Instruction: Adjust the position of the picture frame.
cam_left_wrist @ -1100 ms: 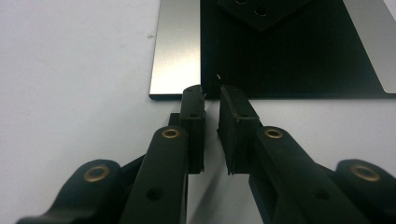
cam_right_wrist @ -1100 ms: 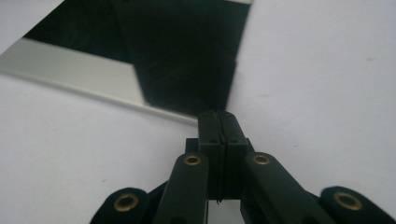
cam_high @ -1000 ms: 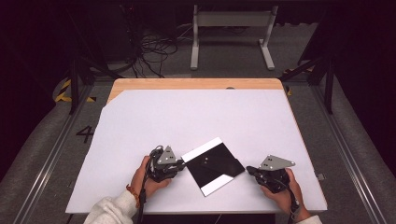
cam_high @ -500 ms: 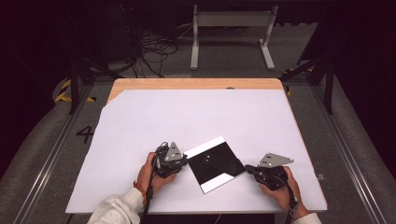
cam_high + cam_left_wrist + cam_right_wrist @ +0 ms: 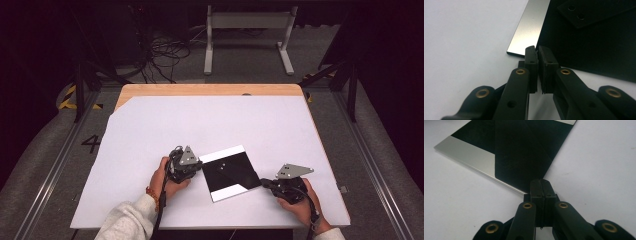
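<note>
Jaws of the left gripper (image 5: 192, 167) have just been closing and now stand almost together, with only a thin slit between the pads (image 5: 531, 53). In the left gripper view the tips sit at the near corner of the black sheet (image 5: 230, 171), where the black part meets the silver strip (image 5: 530, 27). I cannot tell whether a thin edge of the sheet is caught between the pads or if they only touch it.

The black sheet lies flat on the white table cover (image 5: 210, 120), near the front edge and between the two grippers. It is turned a little, with one pale strip along its 11 o'clock side and another along its 5 o'clock side. A darker folded flap (image 5: 524, 152) lies across its middle.

The right gripper (image 5: 265, 183) is at about 4 o'clock from the sheet. Its jaws are pressed together, and in the right gripper view the tips meet the pointed corner of the black flap at the sheet's edge. It seems pinched there, but the pads hide the contact.

Behind the table, at 12 o'clock, cables (image 5: 160, 55) lie on the floor beside a grey stand (image 5: 247, 30). Nothing stands between the grippers and the sheet.
</note>
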The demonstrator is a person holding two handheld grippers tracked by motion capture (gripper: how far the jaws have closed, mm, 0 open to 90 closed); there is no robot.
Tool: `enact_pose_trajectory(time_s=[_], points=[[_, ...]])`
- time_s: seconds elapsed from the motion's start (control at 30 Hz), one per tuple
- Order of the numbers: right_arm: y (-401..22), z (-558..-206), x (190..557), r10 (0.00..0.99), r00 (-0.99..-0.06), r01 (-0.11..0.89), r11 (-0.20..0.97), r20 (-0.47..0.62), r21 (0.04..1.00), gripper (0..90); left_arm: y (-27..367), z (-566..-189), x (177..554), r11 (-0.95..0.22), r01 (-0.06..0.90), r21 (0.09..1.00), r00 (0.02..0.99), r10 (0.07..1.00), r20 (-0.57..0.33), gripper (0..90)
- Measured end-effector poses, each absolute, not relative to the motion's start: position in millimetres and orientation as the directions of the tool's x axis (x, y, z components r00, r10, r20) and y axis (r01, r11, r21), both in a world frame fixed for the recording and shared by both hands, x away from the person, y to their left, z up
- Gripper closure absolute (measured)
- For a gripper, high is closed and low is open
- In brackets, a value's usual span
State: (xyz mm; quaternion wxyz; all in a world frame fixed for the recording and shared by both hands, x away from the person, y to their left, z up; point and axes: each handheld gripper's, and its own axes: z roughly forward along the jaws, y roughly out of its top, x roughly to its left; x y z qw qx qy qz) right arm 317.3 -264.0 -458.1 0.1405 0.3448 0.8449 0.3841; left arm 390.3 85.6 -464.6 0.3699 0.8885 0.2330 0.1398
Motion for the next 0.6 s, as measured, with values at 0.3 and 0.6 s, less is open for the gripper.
enact_pose_trajectory(time_s=[0.3, 0.6], points=[[-249.1, -458.8, 309.5, 0.654, -0.757, 0.438, 0.5, 0.006, 0.747, 90.0, 88.2, -465.3, 403.6, -0.6, 0.329, 0.73, 0.845, 0.532, 0.056, 88.6], [-245.0, -459.8, 306.9, 0.634, -0.773, 0.419, 0.509, 0.002, 0.752, 90.0, 90.9, -463.8, 401.4, -0.593, 0.339, 0.731, 0.834, 0.549, 0.059, 86.9]])
